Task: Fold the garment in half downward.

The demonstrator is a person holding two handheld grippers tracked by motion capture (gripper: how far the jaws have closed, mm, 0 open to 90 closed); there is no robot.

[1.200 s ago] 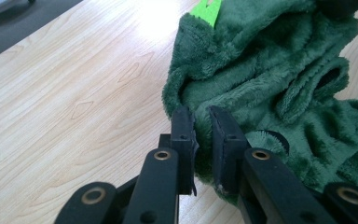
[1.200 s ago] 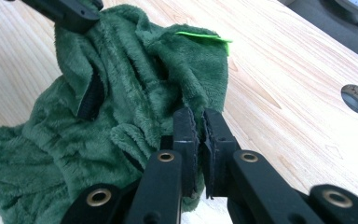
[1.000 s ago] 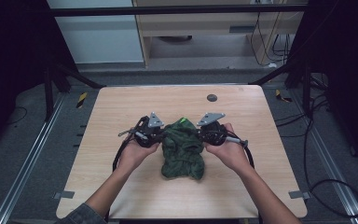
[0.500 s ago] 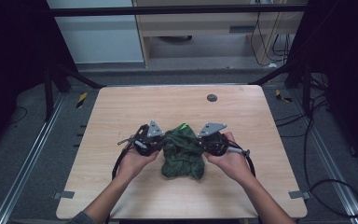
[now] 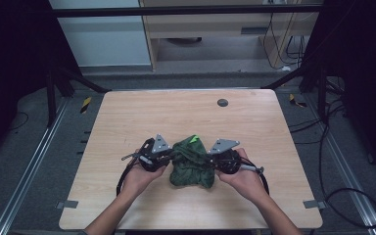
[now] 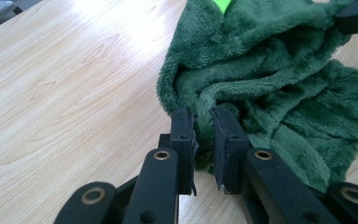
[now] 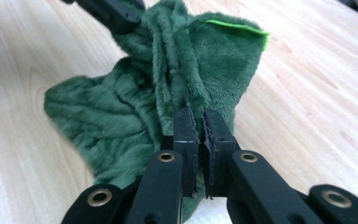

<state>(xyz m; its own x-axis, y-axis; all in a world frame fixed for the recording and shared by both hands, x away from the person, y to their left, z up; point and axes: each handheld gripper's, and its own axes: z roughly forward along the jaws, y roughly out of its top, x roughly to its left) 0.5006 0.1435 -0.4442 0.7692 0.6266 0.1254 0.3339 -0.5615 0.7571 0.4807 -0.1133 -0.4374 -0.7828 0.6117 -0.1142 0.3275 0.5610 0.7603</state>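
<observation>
On bare table (image 5: pixel 127 117), both jaws pinch the green cloth (image 5: pixel 192 166) (opposite edges), open wood all around.

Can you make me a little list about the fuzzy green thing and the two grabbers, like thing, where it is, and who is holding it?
thing: green fleece cloth, bunched up, with a bright green tag
where: on the wooden table, near the person's edge
left gripper: shut on a fold at the cloth's left side
right gripper: shut on a fold at the cloth's right side
also on table: small dark round disc, far side, apart from the cloth
</observation>
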